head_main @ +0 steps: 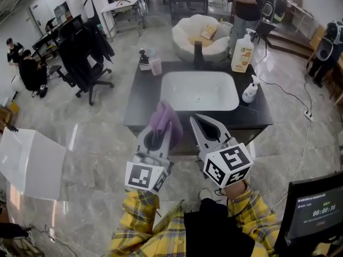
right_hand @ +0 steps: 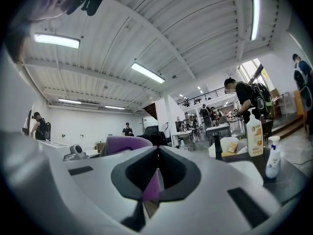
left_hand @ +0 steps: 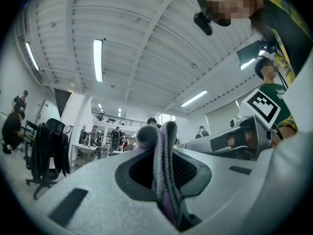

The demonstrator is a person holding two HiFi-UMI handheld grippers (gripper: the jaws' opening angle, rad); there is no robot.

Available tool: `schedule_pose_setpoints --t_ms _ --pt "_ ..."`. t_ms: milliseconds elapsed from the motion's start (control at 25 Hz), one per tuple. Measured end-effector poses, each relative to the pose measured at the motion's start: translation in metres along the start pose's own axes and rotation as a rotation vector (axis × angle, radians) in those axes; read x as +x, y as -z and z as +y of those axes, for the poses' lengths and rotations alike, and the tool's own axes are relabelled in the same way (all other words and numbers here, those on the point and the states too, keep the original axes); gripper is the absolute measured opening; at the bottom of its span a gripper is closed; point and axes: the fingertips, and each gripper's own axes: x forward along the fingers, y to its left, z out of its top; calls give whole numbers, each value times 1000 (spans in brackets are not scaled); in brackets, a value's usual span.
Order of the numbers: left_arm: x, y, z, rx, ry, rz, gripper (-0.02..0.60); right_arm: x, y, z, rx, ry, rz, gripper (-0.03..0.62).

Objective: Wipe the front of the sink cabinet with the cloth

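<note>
The sink cabinet (head_main: pixel 143 98) has a black top and a white basin (head_main: pixel 199 90); it stands straight ahead of me in the head view. My left gripper (head_main: pixel 162 123) is shut on a purple cloth (head_main: pixel 164 116), held up in front of the cabinet's near edge. Seen from the left gripper view, the cloth (left_hand: pixel 165 168) sticks up folded between the closed jaws. My right gripper (head_main: pixel 199 123) hangs beside it, shut and empty. The right gripper view shows the cloth (right_hand: pixel 125 143) just to its left. The cabinet front is mostly hidden behind both grippers.
On the countertop stand a soap bottle (head_main: pixel 243 52), a white spray bottle (head_main: pixel 250 90), a pink cup (head_main: pixel 156 66) and a dark faucet (head_main: pixel 198 52). A black office chair (head_main: pixel 83 52) is far left, a white box (head_main: pixel 32 162) near left, a monitor (head_main: pixel 313 213) near right. Cables cross the floor at right.
</note>
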Motion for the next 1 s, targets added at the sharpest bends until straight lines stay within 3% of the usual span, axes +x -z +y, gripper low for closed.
schedule_pose_setpoints --t_ms 1000 --pt "-24 21 -14 -5 -33 57 41 -12 36 -3 60 4 66 6"
